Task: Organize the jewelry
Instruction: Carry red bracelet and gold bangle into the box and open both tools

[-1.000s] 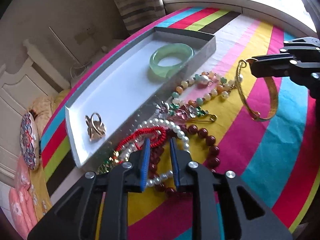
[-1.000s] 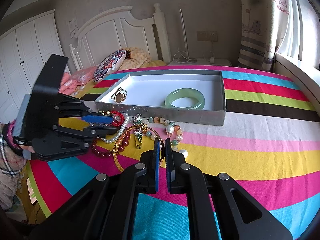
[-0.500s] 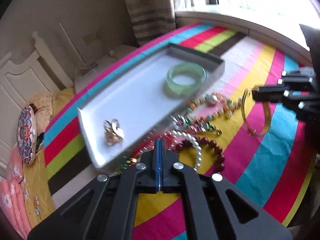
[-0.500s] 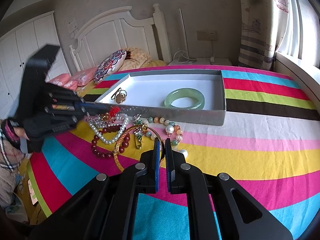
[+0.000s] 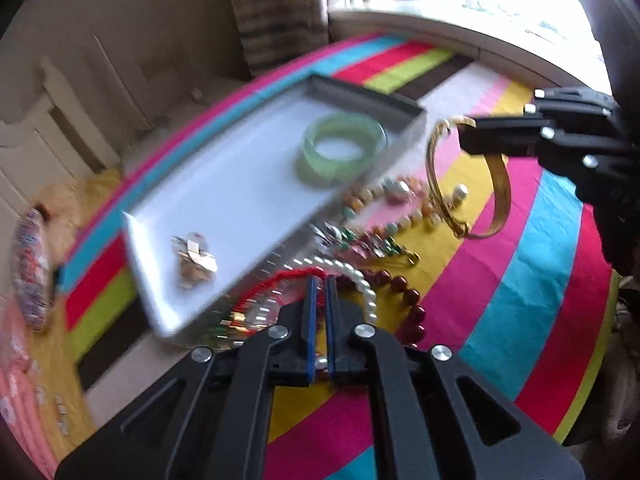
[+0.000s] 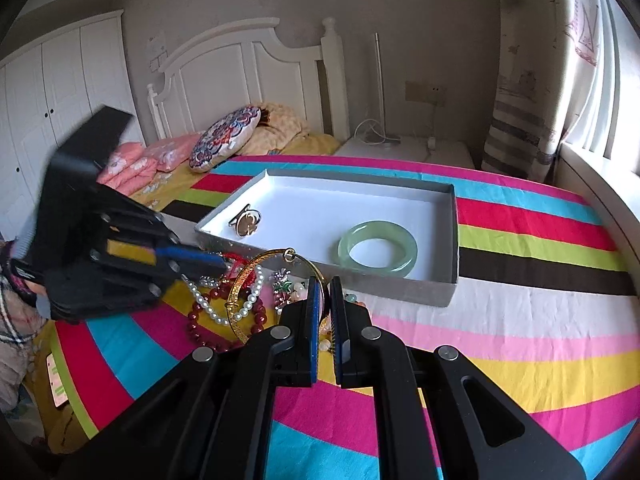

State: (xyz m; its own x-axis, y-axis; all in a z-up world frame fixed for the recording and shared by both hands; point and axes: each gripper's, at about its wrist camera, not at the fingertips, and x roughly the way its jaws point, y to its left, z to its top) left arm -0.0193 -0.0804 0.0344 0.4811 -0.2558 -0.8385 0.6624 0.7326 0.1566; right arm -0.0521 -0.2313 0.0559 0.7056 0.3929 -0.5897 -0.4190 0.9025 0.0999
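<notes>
You are pinching the gold bangle between the pressed-together pads of your right gripper, just in front of the grey box. Your right wrist view is showing the bangle only as a tilted arc over the jewelry heap. Your left wrist view is showing it hanging free from the right gripper, clear of the striped cloth and beside the box's near corner.

Your left gripper is nearly closed, its blue pads nipping the red cord bracelet at the box's long front wall. The right wrist view is confirming this, with the red cord at the left gripper's tips.

Inside the box, the jade bangle is lying flat toward the window end and a gold brooch is sitting toward the pillow end. In front of the box, the pearl strand, dark red beads and a mixed bead strand are lying tangled on the cloth.

Only your right wrist view is taking in the patterned pillow behind the box.
</notes>
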